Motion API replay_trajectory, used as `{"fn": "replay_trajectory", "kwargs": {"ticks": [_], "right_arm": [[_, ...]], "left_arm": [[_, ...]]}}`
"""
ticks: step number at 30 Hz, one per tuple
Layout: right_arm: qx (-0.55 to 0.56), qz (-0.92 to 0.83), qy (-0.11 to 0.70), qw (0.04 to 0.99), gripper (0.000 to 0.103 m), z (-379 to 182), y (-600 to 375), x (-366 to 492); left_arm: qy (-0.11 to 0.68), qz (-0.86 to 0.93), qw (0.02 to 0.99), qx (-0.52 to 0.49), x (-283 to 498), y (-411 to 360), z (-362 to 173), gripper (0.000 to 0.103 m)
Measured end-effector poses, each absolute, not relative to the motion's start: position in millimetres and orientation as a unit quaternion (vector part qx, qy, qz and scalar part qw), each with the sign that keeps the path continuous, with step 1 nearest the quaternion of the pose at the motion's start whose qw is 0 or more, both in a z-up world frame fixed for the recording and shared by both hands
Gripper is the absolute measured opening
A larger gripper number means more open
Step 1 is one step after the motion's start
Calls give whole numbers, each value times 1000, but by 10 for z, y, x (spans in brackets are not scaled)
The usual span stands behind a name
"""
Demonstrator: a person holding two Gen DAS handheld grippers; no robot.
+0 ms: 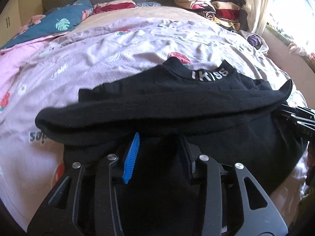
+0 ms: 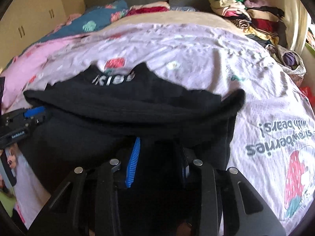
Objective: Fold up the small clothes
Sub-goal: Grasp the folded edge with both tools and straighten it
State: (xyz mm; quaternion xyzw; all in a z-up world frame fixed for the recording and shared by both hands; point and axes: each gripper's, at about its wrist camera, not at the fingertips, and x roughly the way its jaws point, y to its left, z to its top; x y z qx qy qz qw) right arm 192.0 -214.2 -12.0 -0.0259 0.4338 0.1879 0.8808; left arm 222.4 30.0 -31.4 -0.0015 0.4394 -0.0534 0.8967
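Black T-shirt (image 1: 177,98) spread on the bed (image 1: 118,45), lower hem lifted and carried toward the collar, forming a rolled fold across the middle. White lettering on the neckband, roughly "IKISS" (image 1: 209,75); blurred in the right wrist view. Left tongs (image 1: 160,147) narrowed around black fabric, blue ribbed pad (image 1: 132,157) visible on one side, cloth bunched between the fingers and draped over their tips; gripped, as far as can be told. Right tongs (image 2: 159,153) likewise partly closed with the shirt's hem between the pads, blue pad (image 2: 133,161) showing at left. Left tongs also seen at the left edge of the right wrist view, body marked with a small white label, seemingly "GenRobot.AI" (image 2: 17,135). Right tongs at the right edge of the left wrist view, faint letters "DAS" (image 1: 308,132) on the frame. Pale lilac bedsheet (image 2: 196,45) printed with strawberries and upside-down grey text: "strawberries with bears!" (image 2: 279,135). Partial word "sup" (image 1: 37,136) beside the shirt in the left view. Stack of folded clothes (image 1: 212,5) at the far right corner of the bed, teal leaf-print quilt (image 1: 59,19) at far left.
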Motion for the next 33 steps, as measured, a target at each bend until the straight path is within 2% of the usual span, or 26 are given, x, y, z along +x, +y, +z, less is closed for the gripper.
{"fn": "replay_trajectory", "kwargs": {"ticks": [2,9,15,16,17,18,21,25,27,28,29,30,31,33], "right_arm": [[-29,163,424,890,27,-105,-2174,1996],[16,110,390,914,26,-15,-2454,2204],[54,72,376,922,27,44,-2782,2261],[53,69,377,922,31,40,-2810,2262],[50,69,383,920,43,27,-2832,2271],[46,71,391,916,48,5,-2821,2293],[31,78,404,911,50,-59,-2754,2320],[22,92,403,910,47,-98,-2638,2328],[15,93,403,910,34,-109,-2616,2333],[15,94,403,910,22,-115,-2612,2333],[15,94,401,911,7,-110,-2613,2331],[17,95,398,912,7,-103,-2622,2328],[23,97,395,913,7,-88,-2639,2321],[36,100,381,918,6,-14,-2680,2295]], "left_arm": [[437,-48,898,2,2301,312,-296,36],[431,-33,901,-20,2601,456,-235,37],[377,12,924,-68,2534,795,42,40],[369,24,926,-75,2496,894,77,42],[367,30,927,-79,2478,947,87,44],[366,41,926,-89,2446,1055,87,45],[377,49,918,-115,2384,1272,7,48],[406,50,905,-121,2388,1358,-201,49],[419,42,897,-134,2433,1370,-312,49],[419,38,897,-137,2448,1364,-332,49],[417,34,898,-138,2453,1356,-343,38],[412,26,901,-137,2457,1338,-337,26],[407,22,903,-134,2457,1316,-321,8],[396,25,910,-123,2429,1275,-266,4]]}}
